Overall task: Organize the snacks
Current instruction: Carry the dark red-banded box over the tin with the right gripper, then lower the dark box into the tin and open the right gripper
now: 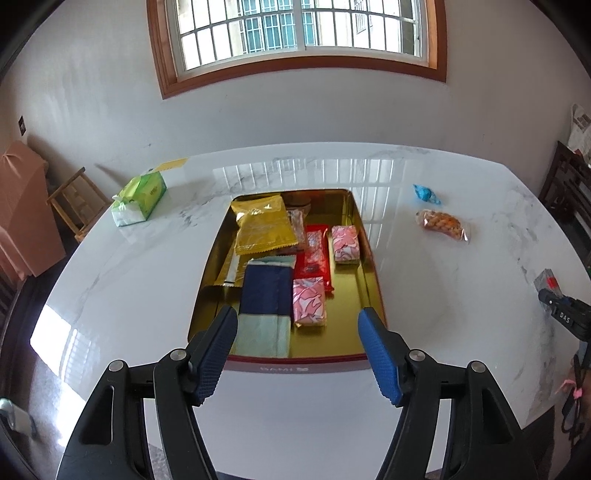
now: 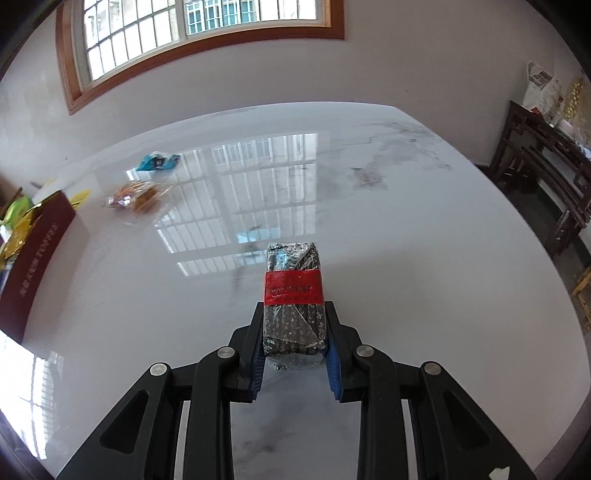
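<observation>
On the glossy marble table [image 2: 369,229] under a barred window [image 2: 184,33], my right gripper [image 2: 294,343] clamps a dark seed bar [image 2: 293,295]; my left gripper [image 1: 297,354] gapes empty.

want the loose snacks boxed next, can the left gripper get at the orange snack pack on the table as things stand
Probably yes. The left gripper is open and empty above the tin's near end, and the orange snack pack lies alone on bare table right of the tin, nothing between.

Left tool [image 1: 297,332] spread wide, nothing between its pads, hovering over near end of gold tray [image 1: 371,266] on white marble tabletop [image 1: 424,295]. Tray holds gold packet [image 1: 264,229], navy packet [image 1: 266,295], red packet [image 1: 314,256] and two pink packets [image 1: 309,302]. Tissue pack [image 1: 138,199] at 10 o'clock; blue candy [image 1: 424,194] and orange snack bag [image 1: 443,223] at 2 o'clock.
</observation>
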`<action>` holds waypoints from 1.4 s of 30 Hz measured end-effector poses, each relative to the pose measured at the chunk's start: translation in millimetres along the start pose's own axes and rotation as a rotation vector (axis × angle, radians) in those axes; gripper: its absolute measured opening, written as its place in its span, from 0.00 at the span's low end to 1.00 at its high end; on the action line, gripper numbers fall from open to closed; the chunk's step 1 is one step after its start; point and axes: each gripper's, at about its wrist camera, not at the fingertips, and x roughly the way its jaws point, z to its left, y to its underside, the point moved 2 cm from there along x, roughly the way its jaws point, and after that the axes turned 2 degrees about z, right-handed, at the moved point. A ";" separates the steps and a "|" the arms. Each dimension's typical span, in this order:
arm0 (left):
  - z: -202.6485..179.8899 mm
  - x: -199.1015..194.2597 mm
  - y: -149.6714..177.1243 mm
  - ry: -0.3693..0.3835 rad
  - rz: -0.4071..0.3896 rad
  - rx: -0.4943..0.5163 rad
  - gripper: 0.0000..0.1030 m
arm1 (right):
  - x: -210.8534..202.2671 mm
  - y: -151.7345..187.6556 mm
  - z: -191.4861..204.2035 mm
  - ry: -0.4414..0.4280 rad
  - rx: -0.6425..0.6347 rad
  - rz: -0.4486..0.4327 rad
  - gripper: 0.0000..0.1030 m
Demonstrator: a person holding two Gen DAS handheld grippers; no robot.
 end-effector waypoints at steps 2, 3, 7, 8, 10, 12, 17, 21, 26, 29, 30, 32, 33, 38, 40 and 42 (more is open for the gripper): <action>2.5 1.7 1.4 -0.002 0.004 -0.003 0.66 | -0.7 1.7 12.9 -0.036 -0.007 0.010 0.24; 3.6 2.5 2.1 -0.003 0.006 -0.003 0.66 | -1.1 2.4 21.9 -0.063 -0.013 0.018 0.24; 9.9 6.1 5.7 -0.009 0.019 -0.011 0.66 | -8.7 0.5 62.6 -0.179 -0.040 0.027 0.24; 11.8 7.1 6.8 -0.012 0.023 -0.013 0.66 | -11.6 -0.8 70.7 -0.203 -0.047 0.024 0.24; 16.9 8.8 8.7 -0.018 0.033 -0.022 0.66 | -21.8 -7.0 98.6 -0.269 -0.075 0.020 0.24; 25.5 10.6 11.6 -0.023 0.039 -0.041 0.67 | -30.2 -12.3 124.6 -0.328 -0.097 0.019 0.24; 47.8 18.1 20.4 -0.034 0.069 -0.090 0.67 | -45.7 -27.7 192.0 -0.464 -0.171 0.024 0.24; 61.3 22.8 26.8 -0.038 0.095 -0.110 0.66 | -45.2 -35.0 242.0 -0.526 -0.237 0.043 0.24; 73.0 21.8 31.0 -0.039 0.098 -0.123 0.67 | -33.1 -37.1 286.2 -0.547 -0.309 0.079 0.24; 77.4 22.6 31.9 -0.042 0.099 -0.126 0.67 | -25.7 -34.7 296.2 -0.552 -0.316 0.093 0.25; 78.4 23.4 32.1 -0.041 0.101 -0.127 0.67 | -22.8 -34.3 300.7 -0.551 -0.318 0.099 0.25; 81.5 25.5 32.9 -0.039 0.108 -0.133 0.67 | -17.5 -33.6 305.4 -0.549 -0.314 0.111 0.25; 82.4 26.6 33.1 -0.038 0.110 -0.134 0.67 | -14.7 -33.0 308.2 -0.546 -0.313 0.116 0.25; 84.1 32.0 35.6 -0.039 0.127 -0.138 0.67 | -10.4 -40.8 311.6 -0.523 -0.310 0.095 0.39; 83.6 33.5 35.7 -0.038 0.134 -0.137 0.67 | -17.7 -43.5 303.0 -0.536 -0.294 0.063 0.47; 83.0 32.3 34.8 -0.040 0.136 -0.131 0.67 | -30.5 -46.7 283.5 -0.535 -0.273 -0.008 0.48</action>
